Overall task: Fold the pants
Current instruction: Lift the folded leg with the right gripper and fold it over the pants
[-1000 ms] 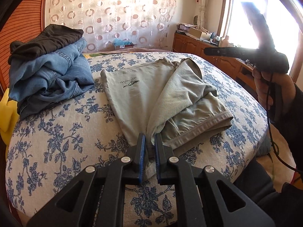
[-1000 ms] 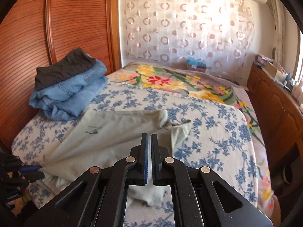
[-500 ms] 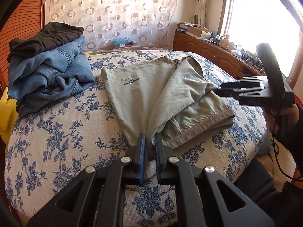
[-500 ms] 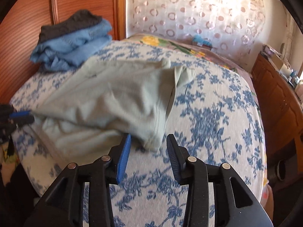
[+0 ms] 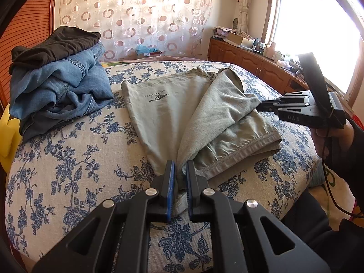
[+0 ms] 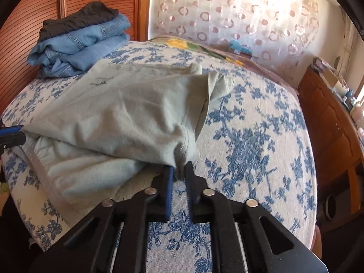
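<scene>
1. While clamped on the near corner of the pale green cotton pants (image 5: 173,113), left gripper (image 5: 179,177) pins that edge, apparently to anchor the fold.
2. Pants spread mid-bed on blue-floral bedspread (image 5: 68,159), just beside folded blue jeans stack (image 5: 56,86).
3. Right gripper (image 6: 179,175) pinched tight on opposite cloth corner, likely ready for lifting over.

The pants (image 5: 182,113) lie on the bed (image 5: 68,170), a stack of clothes (image 5: 56,84) to their left by the headboard (image 6: 34,22). A cabinet (image 5: 250,63) stands beyond the bed's right side.
</scene>
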